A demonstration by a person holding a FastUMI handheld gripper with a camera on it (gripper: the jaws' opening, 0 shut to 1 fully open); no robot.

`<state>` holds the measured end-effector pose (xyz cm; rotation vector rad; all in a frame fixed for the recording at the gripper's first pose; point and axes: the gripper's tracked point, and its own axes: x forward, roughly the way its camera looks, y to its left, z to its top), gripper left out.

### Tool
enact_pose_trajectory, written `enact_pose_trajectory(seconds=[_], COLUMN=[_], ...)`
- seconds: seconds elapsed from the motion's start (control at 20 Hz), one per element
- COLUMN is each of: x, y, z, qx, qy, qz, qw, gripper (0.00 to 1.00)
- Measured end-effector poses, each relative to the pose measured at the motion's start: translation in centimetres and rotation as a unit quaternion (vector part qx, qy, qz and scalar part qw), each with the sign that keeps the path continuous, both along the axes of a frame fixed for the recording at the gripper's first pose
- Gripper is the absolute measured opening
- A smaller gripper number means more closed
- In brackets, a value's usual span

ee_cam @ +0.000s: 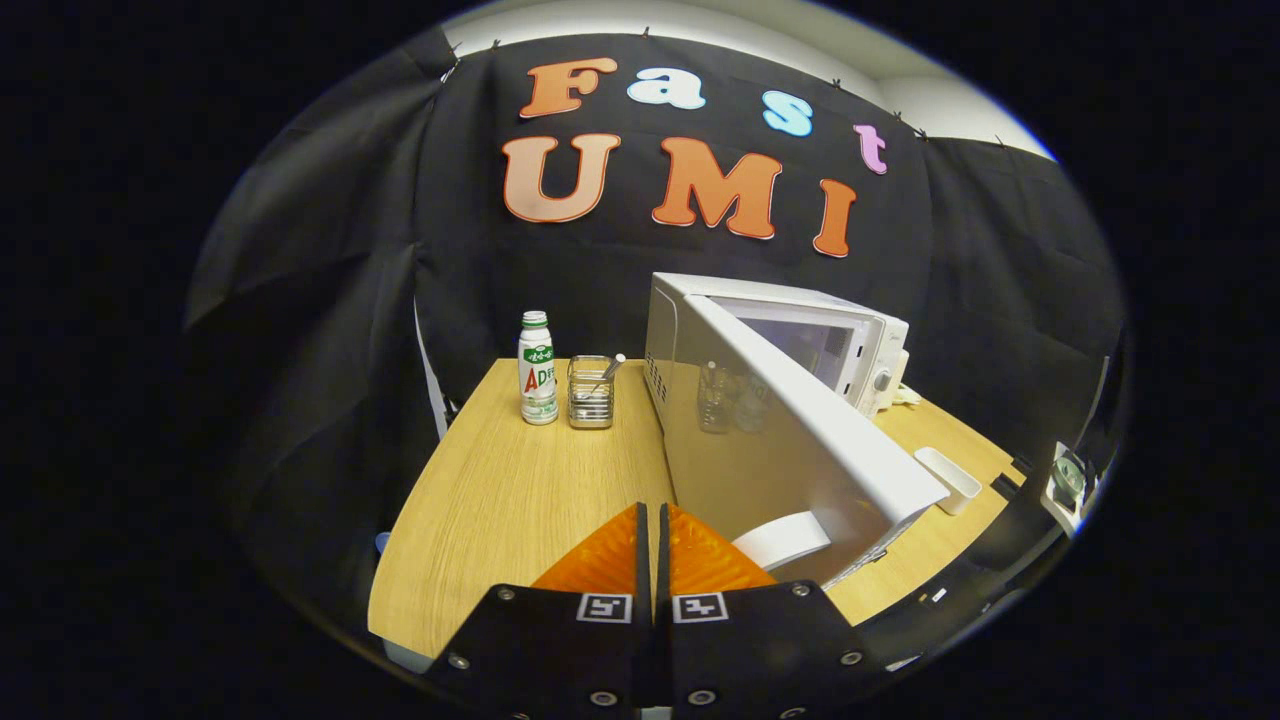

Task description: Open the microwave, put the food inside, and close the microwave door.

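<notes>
A white microwave (800, 330) stands at the back right of the wooden table (500, 500). Its door (790, 450) hangs open, swung out toward me, and its glossy face mirrors the bottle and holder. My gripper (652, 520) is shut with nothing between its fingers, the two tips pressed together just left of the door's near edge. A white curved piece (785, 540), perhaps a plate's rim, peeks out under the door's lower edge, right of my fingers. The inside of the microwave is hidden by the door.
A white bottle with a green and red label (537, 370) and a clear holder with a utensil (590, 392) stand at the table's back left. A small white tray (948, 480) lies on the table right of the door.
</notes>
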<state>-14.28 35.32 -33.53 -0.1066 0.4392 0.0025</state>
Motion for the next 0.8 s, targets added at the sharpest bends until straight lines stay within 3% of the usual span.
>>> enact_pose_trajectory(seconds=[0.45, 0.8], x=[1.5, 6.0], y=[-9.8, -18.1], z=[-1.4, -1.8], qx=[0.007, 0.001], qy=[0.010, -0.006], qz=[-0.023, -0.059], qw=[1.000, 0.998], gripper=[0.00, 0.00])
